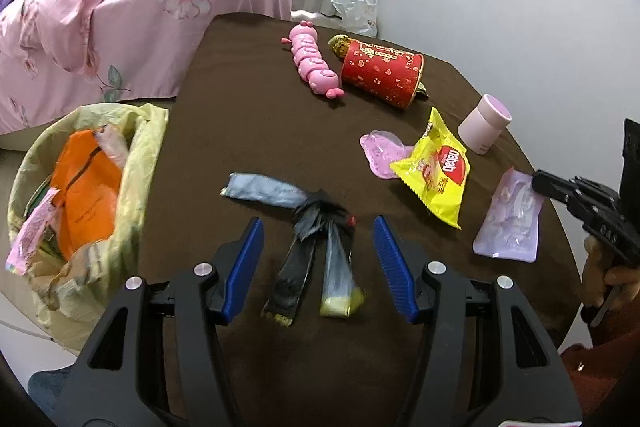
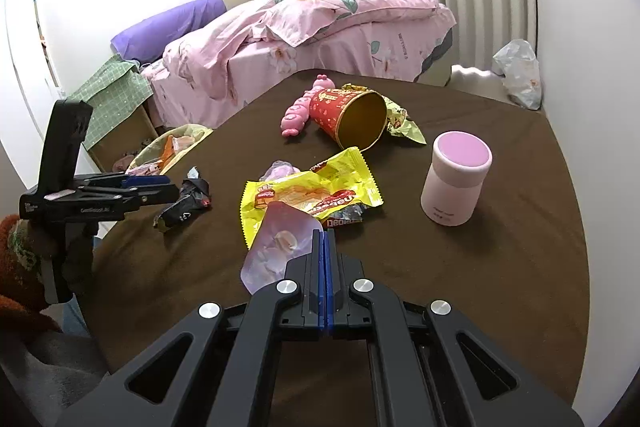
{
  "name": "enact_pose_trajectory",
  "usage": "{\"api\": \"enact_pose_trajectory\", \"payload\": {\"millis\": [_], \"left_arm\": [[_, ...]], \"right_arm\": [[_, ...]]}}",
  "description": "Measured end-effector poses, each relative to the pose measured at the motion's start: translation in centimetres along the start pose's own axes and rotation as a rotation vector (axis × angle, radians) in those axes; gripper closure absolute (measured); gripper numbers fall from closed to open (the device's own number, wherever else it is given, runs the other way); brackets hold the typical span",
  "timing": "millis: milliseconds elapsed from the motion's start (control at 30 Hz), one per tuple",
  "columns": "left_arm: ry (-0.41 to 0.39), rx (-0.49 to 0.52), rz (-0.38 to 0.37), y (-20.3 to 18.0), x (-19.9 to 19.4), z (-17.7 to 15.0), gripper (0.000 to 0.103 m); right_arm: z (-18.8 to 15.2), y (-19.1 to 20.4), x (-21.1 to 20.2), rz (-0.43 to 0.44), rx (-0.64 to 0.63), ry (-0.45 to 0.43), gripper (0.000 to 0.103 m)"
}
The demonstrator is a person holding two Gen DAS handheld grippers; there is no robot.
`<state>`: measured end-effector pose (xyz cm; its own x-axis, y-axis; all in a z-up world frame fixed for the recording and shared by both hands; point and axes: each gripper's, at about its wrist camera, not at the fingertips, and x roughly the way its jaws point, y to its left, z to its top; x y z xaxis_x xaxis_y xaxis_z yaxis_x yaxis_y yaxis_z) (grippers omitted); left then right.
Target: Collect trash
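Note:
My left gripper stands open over the brown table, its blue pads either side of a bundle of black and pale blue wrappers without touching it. My right gripper is shut on the edge of a lilac see-through packet. In the left wrist view that packet hangs at the table's right side from the right gripper. A yellow snack bag lies just beyond it. The bin lined with a yellow bag stands left of the table, holding orange and pink rubbish.
On the far side of the table are a pink caterpillar toy, a tipped red tub, a pink jar and a pink clear wrapper. A bed with pink covers is behind the bin. A plastic bag sits on the floor.

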<state>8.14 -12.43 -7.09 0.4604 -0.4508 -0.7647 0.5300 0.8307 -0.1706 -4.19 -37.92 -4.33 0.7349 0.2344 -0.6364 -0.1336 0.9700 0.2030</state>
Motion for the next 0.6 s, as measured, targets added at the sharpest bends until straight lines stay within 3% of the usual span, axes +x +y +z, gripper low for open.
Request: {"api": "enact_pose_trajectory", "payload": {"millis": [133,200,467,600], "left_arm": [[0.038,-0.051,-0.017,0.5,1.6,0.5,0.066],[0.051,-0.065,-0.036,0.7,2.1,0.4,0.079],[-0.051,-0.073,-0.054,1.8,-1.5,0.4,0.085],[-0.174,-0.138,-0.020,5.0,-6.0,1.6,0.085]], "right_arm": [[0.2,0.4,0.2,-0.002,-0.017,0.000,0.100],[0.4,0.7,0.2,-0.001,-0.027,-0.003,0.100],[4.0,2.1,0.5,0.034,-0.064,-0.046,0.100],[7.4,4.5,1.1,0.078,-0.138,-0.092,0.100]]}}
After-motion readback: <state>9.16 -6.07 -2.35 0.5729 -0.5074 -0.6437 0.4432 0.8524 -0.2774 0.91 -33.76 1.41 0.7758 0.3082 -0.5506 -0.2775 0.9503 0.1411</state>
